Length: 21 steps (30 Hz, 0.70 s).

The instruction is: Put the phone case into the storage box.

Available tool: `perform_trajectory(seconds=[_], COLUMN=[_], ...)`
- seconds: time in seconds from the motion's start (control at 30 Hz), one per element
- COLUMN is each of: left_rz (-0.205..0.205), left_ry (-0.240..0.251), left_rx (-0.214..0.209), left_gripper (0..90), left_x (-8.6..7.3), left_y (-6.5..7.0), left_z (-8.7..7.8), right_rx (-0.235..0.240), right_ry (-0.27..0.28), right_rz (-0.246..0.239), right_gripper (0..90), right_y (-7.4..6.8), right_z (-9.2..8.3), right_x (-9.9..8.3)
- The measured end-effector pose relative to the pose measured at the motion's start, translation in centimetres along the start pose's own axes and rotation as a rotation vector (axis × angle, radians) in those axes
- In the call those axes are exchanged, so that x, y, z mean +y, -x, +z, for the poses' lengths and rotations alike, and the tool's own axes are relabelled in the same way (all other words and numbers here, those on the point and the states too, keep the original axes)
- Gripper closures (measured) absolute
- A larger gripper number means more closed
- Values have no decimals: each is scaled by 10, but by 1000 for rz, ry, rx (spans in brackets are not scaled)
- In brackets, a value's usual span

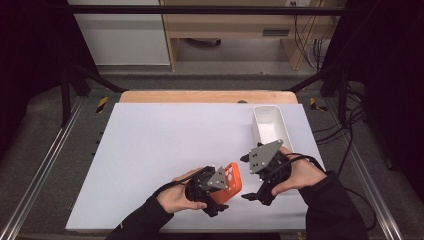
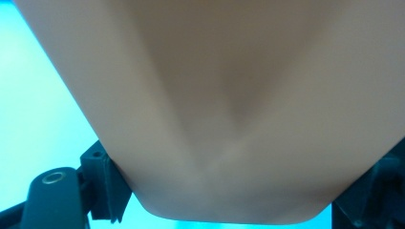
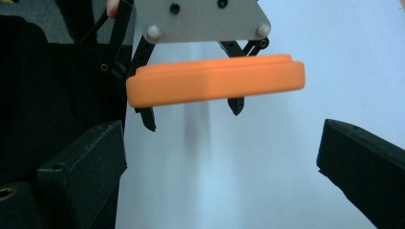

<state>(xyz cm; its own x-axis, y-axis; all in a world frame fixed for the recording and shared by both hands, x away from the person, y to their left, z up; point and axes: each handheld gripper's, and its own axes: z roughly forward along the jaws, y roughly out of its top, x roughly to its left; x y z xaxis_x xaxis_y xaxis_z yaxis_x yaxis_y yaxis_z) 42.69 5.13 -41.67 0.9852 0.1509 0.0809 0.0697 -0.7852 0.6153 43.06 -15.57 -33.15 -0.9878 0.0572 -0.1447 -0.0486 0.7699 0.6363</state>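
Orange plastic sits between the jaws of my left tongs [image 1: 221, 196]: a phone case [image 1: 229, 183], pinched by its edges and held just off the counter [image 1: 150, 150] near its front edge, right of the middle. In the left gripper view the case's pale inner face [image 2: 229, 109] crowds the lens, with a black jaw at either lower corner pressing its rim. In the right gripper view the case [image 3: 215, 86] shows edge-on, level, hanging clear of the white surface below the left tongs' grey plate.

My right tongs [image 1: 256, 196] stand spread and empty, just beside the case on its right, jaws pointing toward it without touching. They look to me like they are free of the case, so the left tongs alone carry it.

Farther out, a white bin [image 1: 270, 125] stands at the counter's right edge toward the far corner, apparently empty. My guess is the case belongs there, so the carry and drop remain.
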Motion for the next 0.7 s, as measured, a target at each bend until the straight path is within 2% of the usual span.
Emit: perform_trajectory(seconds=[0.3, 0.4, 0.7], left_rz=[-10, -4, -14], left_ry=[56, 66, 112], left_rx=[3, 5, -25], left_gripper=[154, 154, 154], left_x=[-2, -3, -3], left_y=[-1, -2, -2], left_z=[-4, -4, -5], right_rx=[-13, -8, 7], right_ry=[83, 96, 118], right_rz=[37, 42, 54], right_gripper=[28, 26, 27], right_y=[-4, -4, -6], right_z=[-1, 1, 7], right_x=[-7, -10, -14])
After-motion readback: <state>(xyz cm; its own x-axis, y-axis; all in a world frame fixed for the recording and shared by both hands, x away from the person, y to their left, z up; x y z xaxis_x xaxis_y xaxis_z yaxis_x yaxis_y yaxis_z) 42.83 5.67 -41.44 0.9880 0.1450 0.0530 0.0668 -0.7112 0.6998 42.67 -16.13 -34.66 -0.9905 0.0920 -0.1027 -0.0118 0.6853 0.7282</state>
